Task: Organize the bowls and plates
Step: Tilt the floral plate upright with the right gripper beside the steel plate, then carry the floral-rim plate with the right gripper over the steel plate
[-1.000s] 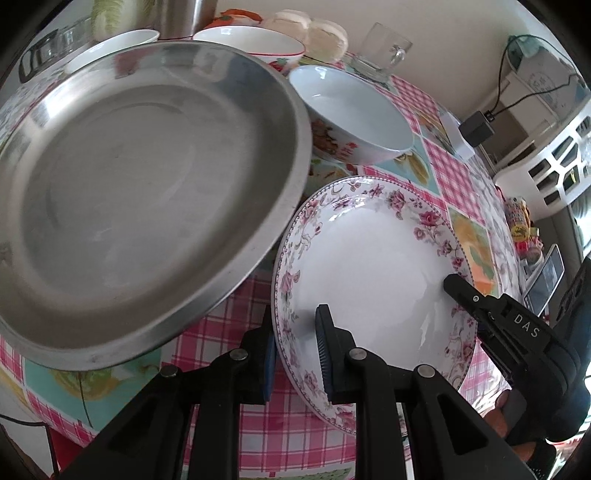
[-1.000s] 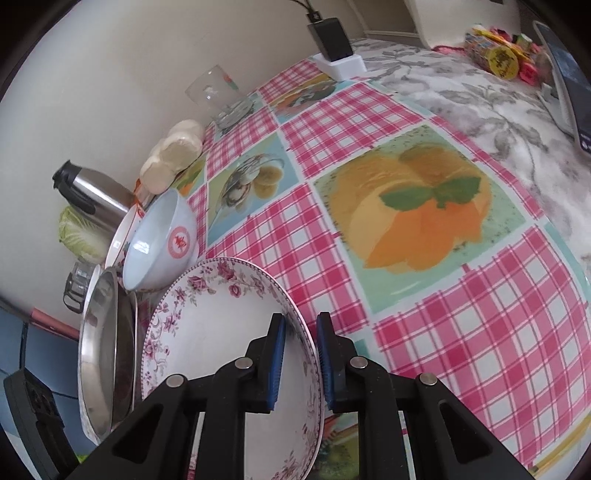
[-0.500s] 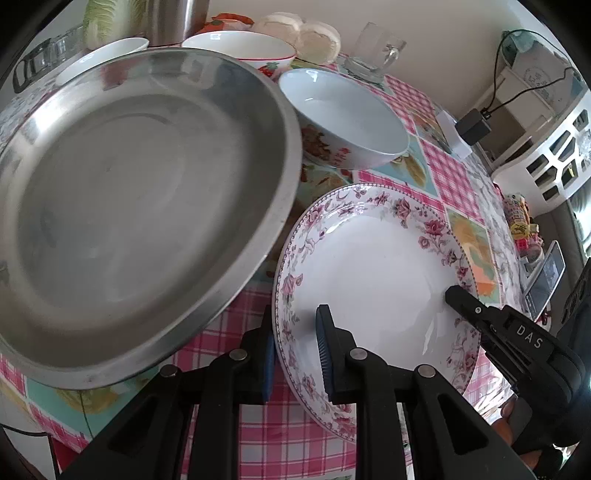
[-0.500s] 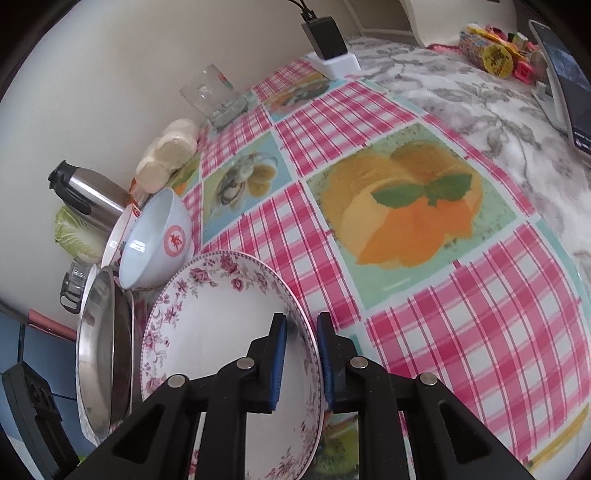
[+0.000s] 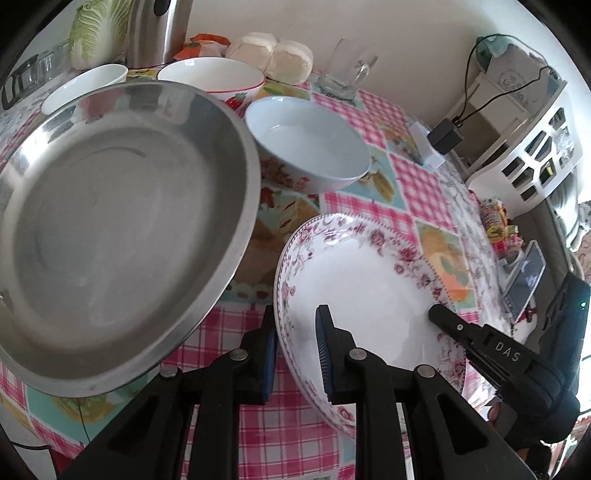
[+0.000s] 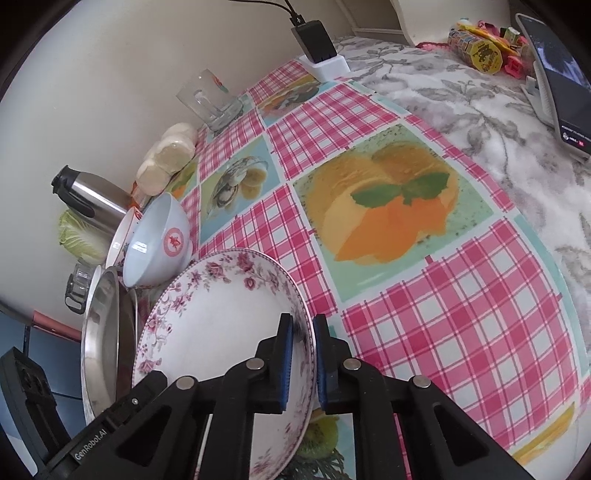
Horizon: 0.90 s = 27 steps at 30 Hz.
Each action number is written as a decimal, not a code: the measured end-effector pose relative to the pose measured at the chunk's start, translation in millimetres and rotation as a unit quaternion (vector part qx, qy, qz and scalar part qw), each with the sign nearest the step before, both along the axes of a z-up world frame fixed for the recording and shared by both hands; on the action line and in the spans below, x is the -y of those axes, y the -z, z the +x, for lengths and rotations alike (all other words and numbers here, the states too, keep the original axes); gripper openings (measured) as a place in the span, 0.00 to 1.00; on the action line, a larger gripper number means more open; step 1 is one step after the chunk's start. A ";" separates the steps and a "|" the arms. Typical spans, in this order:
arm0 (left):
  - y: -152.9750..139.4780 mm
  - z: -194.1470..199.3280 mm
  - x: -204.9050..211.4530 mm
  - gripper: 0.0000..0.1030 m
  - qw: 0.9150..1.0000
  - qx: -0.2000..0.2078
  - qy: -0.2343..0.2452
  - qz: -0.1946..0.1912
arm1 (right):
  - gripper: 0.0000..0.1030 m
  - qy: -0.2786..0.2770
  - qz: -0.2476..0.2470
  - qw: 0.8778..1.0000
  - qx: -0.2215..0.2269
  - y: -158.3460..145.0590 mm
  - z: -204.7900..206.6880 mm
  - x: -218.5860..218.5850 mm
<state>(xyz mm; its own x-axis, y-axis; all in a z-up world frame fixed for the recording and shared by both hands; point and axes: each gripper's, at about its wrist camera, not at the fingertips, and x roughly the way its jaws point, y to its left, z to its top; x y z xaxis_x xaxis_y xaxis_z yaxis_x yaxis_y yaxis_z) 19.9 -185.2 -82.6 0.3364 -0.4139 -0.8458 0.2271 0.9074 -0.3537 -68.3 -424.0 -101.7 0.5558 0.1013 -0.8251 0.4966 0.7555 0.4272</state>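
A white deep plate with a pink floral rim (image 5: 369, 280) sits tilted over the checked tablecloth, held from both sides. My left gripper (image 5: 295, 350) is shut on its left rim, one pad outside and one inside. My right gripper (image 6: 303, 354) is shut on the opposite rim (image 6: 306, 325); its black finger (image 5: 439, 314) shows in the left wrist view. A large steel plate (image 5: 110, 229) lies just left of the floral plate (image 6: 221, 317). Behind them stand a pale blue bowl (image 5: 306, 147), a white bowl with a red rim (image 5: 210, 79) and a small white bowl (image 5: 85, 83).
Along the wall stand a steel flask (image 5: 155, 29), a cabbage (image 5: 96, 33), pale buns (image 5: 273, 55) and a glass mug (image 5: 347, 70). A charger (image 5: 443, 136), a phone (image 5: 524, 277) and a white basket (image 5: 535, 147) are at the right. Bare tablecloth (image 6: 424, 295) lies right of the plate.
The right gripper's jaws have drawn together onto the floral plate's rim. The left wrist view has tipped slightly, showing more of the back of the table. The plate has barely shifted.
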 end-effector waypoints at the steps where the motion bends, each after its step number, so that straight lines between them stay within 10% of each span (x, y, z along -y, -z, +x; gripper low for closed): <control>1: -1.0 0.4 -0.1 0.20 1.000 0.000 0.000 -0.004 | 0.11 -0.001 -0.002 1.000 0.002 -1.7 -1.6 0.3; 27: -50.2 -1.0 -25.0 0.20 0.995 0.077 0.004 -0.062 | 0.11 -0.012 -0.035 0.997 0.073 -61.0 -5.3 -18.7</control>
